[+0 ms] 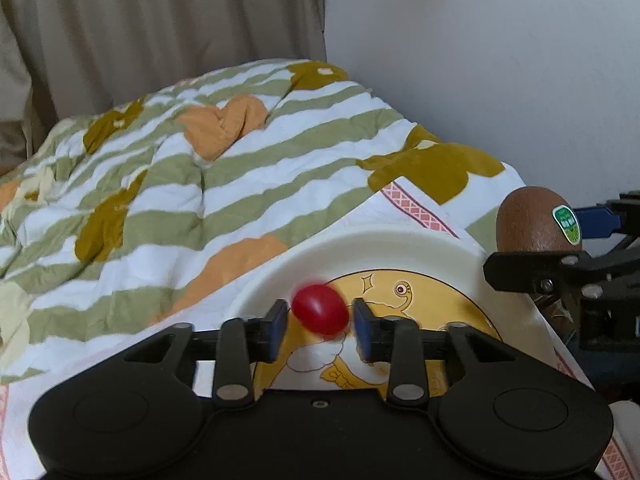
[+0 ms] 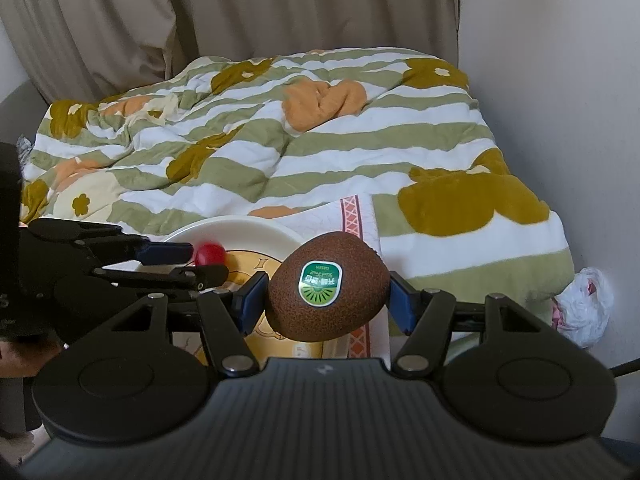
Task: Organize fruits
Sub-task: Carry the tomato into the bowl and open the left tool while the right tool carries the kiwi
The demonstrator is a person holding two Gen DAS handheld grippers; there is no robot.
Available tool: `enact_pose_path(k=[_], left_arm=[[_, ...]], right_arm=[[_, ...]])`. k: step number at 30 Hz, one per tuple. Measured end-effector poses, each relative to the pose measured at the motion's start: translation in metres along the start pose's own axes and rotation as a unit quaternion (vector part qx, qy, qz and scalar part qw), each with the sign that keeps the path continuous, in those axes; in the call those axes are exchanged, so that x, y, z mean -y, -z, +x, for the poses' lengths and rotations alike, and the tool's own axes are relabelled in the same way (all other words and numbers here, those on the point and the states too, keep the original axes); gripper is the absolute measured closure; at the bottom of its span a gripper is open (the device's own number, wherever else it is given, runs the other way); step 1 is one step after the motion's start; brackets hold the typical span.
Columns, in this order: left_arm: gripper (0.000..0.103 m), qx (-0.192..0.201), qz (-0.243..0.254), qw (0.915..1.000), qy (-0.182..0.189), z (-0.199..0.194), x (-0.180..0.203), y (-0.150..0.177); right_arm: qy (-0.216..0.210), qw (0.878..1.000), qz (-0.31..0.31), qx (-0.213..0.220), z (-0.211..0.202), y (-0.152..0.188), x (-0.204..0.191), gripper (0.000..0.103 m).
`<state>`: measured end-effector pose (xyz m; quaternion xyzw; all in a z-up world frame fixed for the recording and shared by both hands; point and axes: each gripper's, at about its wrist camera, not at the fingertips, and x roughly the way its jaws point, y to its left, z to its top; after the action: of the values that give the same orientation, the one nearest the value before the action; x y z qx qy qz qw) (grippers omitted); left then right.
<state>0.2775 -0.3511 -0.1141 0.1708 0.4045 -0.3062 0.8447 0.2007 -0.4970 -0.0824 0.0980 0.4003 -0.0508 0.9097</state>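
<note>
In the left wrist view, the left gripper (image 1: 320,322) stood apart, and the blurred red tomato (image 1: 320,309) lay between its pads above the plate (image 1: 360,244). In the right wrist view, the right gripper (image 2: 326,300) was clamped on the kiwi (image 2: 328,290), long axis across, at lower centre, right of the plate (image 2: 232,226).

the kiwi (image 2: 328,292) carries a green sticker (image 2: 321,282) with "green" printed upside down.

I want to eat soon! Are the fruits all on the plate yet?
Not yet. Nothing rests on the plate so far. The cherry tomato sits loose between the left gripper fingers above it. The right gripper holds the kiwi, which still needs placing.
</note>
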Motion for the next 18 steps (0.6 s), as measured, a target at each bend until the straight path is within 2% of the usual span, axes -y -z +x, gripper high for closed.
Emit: enact_pose_path(k=[1, 2, 5, 9, 13, 18], left_arm=[[0.031, 0.006, 0.005, 1.0000, 0.000, -0.003, 0.001, 0.001], [0.016, 0.012, 0.009, 0.9999, -0.004, -0.007, 0.002, 0.001], [0.014, 0.025, 0.017, 0.9994, -0.019, -0.020, 0.001, 0.006], [0.013, 0.023, -0.003, 0.9993, -0.029, -0.036, -0.008, 0.015], [0.005, 0.028, -0.032, 0.9981, -0.045, -0.053, -0.019, 0.027], [0.005, 0.029, -0.057, 0.9954, -0.071, -0.074, -0.029, 0.038]], right_arm=[[0.001, 1.000, 0.000, 0.001, -0.001, -0.001, 0.001, 0.025], [0.001, 1.000, 0.000, 0.003, -0.002, -0.002, 0.001, 0.025], [-0.001, 1.000, 0.000, 0.011, -0.009, -0.005, 0.004, 0.025], [-0.010, 1.000, -0.013, 0.015, -0.014, -0.006, 0.002, 0.025], [-0.014, 0.999, -0.034, 0.002, -0.007, -0.005, -0.008, 0.025], [-0.031, 0.998, -0.050, -0.014, 0.011, 0.000, -0.022, 0.025]])
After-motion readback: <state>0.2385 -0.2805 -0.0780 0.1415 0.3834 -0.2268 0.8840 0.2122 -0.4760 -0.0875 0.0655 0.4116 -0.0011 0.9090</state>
